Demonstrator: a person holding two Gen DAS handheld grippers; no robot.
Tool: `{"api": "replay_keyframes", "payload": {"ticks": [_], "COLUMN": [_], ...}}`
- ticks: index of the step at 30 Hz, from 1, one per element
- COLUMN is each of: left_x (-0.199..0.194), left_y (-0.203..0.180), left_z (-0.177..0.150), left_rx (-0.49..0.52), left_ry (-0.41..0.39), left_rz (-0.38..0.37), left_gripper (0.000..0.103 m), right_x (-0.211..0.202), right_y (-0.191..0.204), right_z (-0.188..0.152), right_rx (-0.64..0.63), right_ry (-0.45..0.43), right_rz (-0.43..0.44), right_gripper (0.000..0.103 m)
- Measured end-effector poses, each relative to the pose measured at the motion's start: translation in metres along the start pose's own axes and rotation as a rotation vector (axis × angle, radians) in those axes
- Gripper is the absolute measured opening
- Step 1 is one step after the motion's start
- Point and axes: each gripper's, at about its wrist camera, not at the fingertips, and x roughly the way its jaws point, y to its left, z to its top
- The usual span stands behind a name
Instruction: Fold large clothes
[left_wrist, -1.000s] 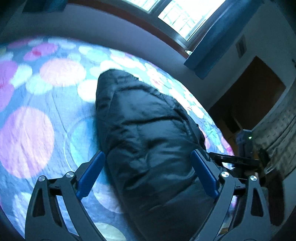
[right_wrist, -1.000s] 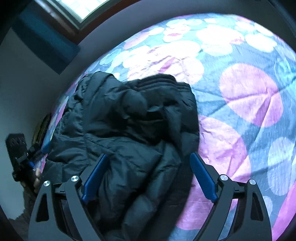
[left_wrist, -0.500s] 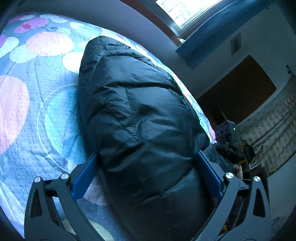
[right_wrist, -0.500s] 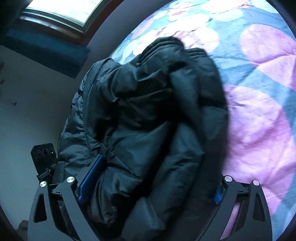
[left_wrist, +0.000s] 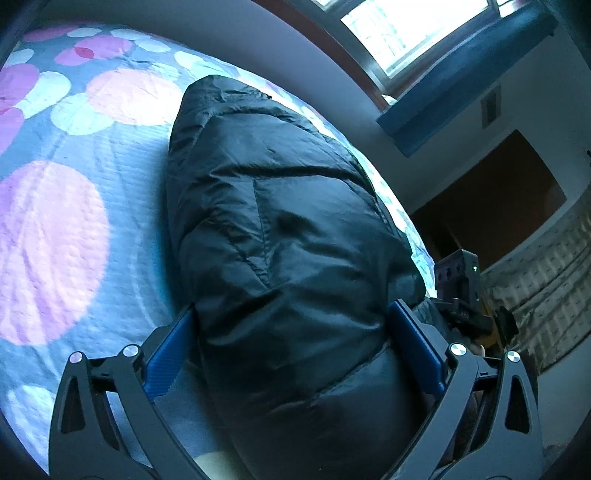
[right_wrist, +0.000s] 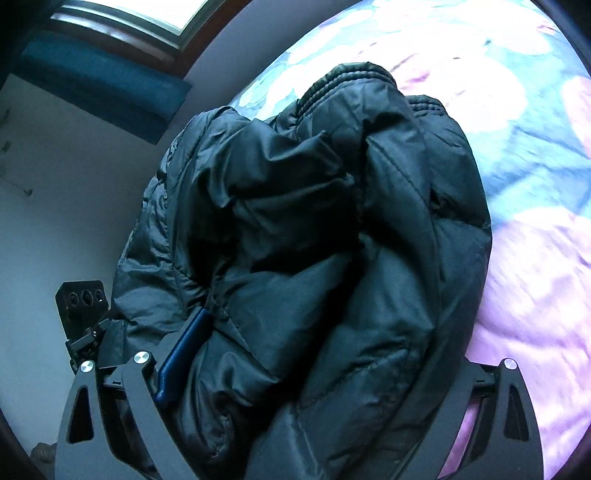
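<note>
The bed (left_wrist: 62, 206) is the biggest thing here. It has a blanket with big pink and white dots, and it gives a wide, soft place to lay clothes flat.

The black puffy jacket (left_wrist: 280, 229) lies in a long bundle on the bed, close to the edge nearest the person. It is thick and full of air, so it bulges up and will likely spring back when let go. In the right wrist view the jacket (right_wrist: 317, 229) looks crumpled, with its ribbed collar at the far end and loose folds on top. I think the fold is only partly done.

The left gripper (left_wrist: 295, 347) is spread wide, with one blue finger on each side of the jacket's near end. The puffy cloth fills the gap between them. It looks ready to squeeze or hold the bundle so it keeps its shape.

The right gripper (right_wrist: 314, 369) is also spread wide, and the jacket is pushed deep between its fingers. Only one blue finger (right_wrist: 183, 354) shows; the jacket hides the other. It sits at the messy side, probably to tuck that part in.
</note>
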Motion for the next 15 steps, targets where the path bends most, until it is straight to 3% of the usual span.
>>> {"api": "replay_keyframes", "payload": {"ticks": [15], "left_x": [-0.031], "left_y": [0.050], "left_z": [0.033], "left_rx": [-0.059], "left_ry": [-0.062], "left_rz": [0.110], "left_gripper": [0.100], "right_x": [0.015], "right_y": [0.003], "right_z": [0.008], "right_rx": [-0.039], "right_ry": [0.045], "right_rz": [0.041], "right_gripper": [0.095]}}
